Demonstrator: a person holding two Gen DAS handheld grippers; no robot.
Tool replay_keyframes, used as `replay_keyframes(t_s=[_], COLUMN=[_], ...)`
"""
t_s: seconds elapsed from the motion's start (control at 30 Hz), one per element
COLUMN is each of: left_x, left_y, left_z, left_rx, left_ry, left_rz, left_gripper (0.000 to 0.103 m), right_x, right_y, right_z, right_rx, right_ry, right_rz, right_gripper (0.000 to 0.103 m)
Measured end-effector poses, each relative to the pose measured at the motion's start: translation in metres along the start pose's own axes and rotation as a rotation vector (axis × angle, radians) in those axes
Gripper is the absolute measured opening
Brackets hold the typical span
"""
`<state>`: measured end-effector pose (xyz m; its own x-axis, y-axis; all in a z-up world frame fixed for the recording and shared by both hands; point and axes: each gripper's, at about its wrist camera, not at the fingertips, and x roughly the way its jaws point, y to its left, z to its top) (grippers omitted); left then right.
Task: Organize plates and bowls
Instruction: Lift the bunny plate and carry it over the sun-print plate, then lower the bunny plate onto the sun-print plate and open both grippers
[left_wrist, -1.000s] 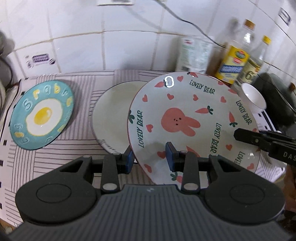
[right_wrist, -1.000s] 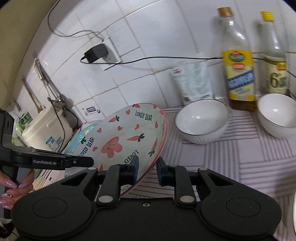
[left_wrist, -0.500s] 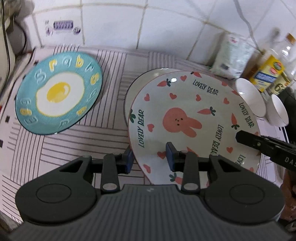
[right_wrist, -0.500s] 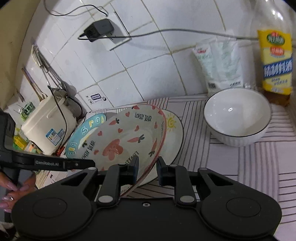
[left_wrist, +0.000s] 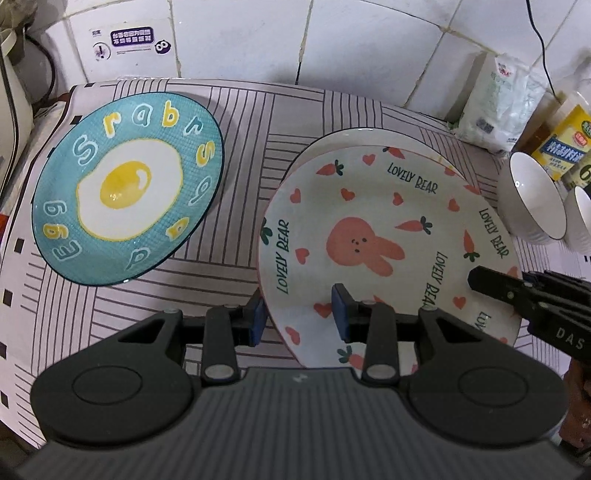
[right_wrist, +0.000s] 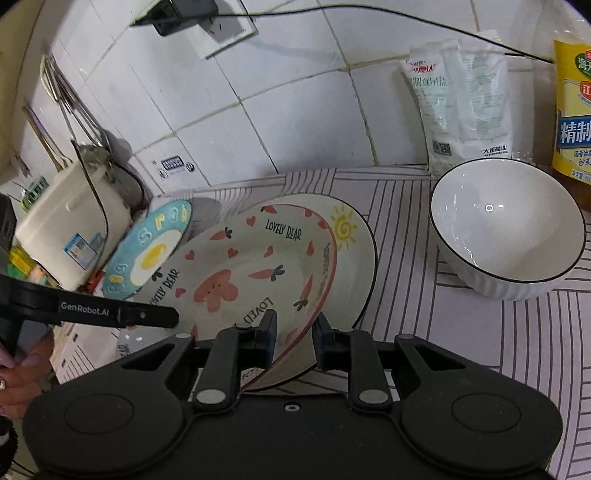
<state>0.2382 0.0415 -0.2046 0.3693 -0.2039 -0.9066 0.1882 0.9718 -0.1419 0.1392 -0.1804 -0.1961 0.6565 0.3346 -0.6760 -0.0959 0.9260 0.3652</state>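
A white rabbit plate (left_wrist: 384, 236) marked "LOVELY BEAR" lies tilted on a white sun-pattern plate (left_wrist: 332, 144). My left gripper (left_wrist: 297, 319) straddles its near left rim with a wide gap between its pads. My right gripper (right_wrist: 294, 341) straddles the rabbit plate's (right_wrist: 240, 273) near rim from the other side, pads close to it; the sun plate (right_wrist: 354, 254) shows beneath. A teal fried-egg plate (left_wrist: 125, 188) lies to the left. Two white bowls (left_wrist: 535, 199) stand at the right; one (right_wrist: 506, 229) shows in the right wrist view.
A striped cloth (left_wrist: 240, 122) covers the counter. A white salt bag (right_wrist: 461, 99) and yellow-labelled bottles (left_wrist: 565, 140) stand against the tiled wall. A cream appliance (right_wrist: 70, 232) stands at the far left. A cable (right_wrist: 332, 14) hangs from a wall socket.
The rabbit plate has come down and forward onto the sun plate. Both grippers followed it closer to the counter. The jaws look about as wide as before.
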Motion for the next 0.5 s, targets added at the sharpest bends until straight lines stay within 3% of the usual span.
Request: replay_keyframes(t_s=[0.5], left_x=[0.006], left_y=[-0.003], left_z=[-0.001], left_rx=[0.003], left_ry=[-0.016], left_rz=[0.006], left_gripper=[0.036], right_x=[0.014], right_y=[0.018], right_z=[0.006], right_rx=[-0.072], right_ry=[0.037], right_rz=[-0.137], right_gripper=[0.034])
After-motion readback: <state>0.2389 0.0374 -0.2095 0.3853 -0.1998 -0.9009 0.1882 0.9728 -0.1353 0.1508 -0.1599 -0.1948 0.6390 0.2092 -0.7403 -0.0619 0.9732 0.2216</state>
